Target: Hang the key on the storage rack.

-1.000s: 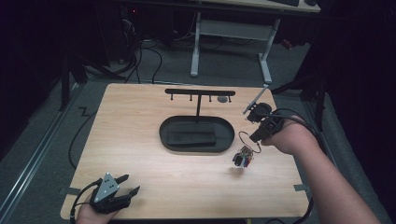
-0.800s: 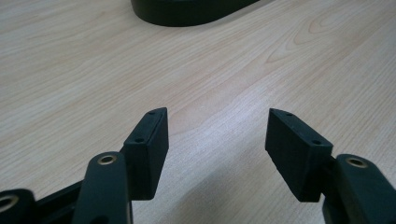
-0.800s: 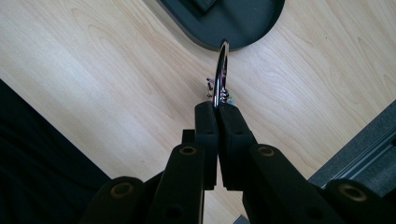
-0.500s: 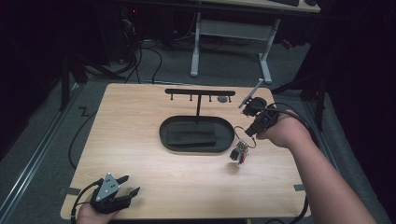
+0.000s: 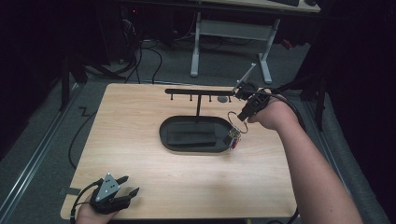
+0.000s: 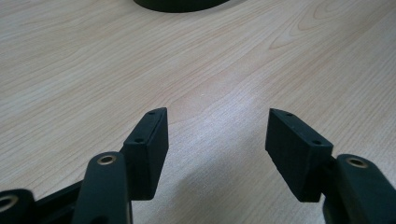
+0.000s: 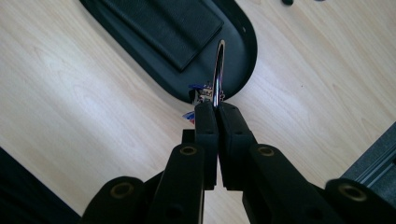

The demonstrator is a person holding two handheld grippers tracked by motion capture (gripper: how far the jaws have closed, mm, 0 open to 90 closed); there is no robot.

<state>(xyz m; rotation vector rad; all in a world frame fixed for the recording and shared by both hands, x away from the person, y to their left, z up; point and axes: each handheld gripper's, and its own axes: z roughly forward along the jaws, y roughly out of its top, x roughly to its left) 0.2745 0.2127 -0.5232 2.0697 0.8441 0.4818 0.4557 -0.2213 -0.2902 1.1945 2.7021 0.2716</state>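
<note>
The charm (image 7: 198, 95) under the key ring (image 7: 218, 70) is mostly hidden behind the right gripper (image 7: 217, 109).

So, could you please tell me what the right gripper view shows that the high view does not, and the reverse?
The right gripper view alone shows the right gripper with jaws shut flat on the metal ring of the keychain. The high view alone shows the hook rack, the left gripper resting open at the table's near left corner, and the charm dangling free. Both show the black oval tray below the keychain.
</note>
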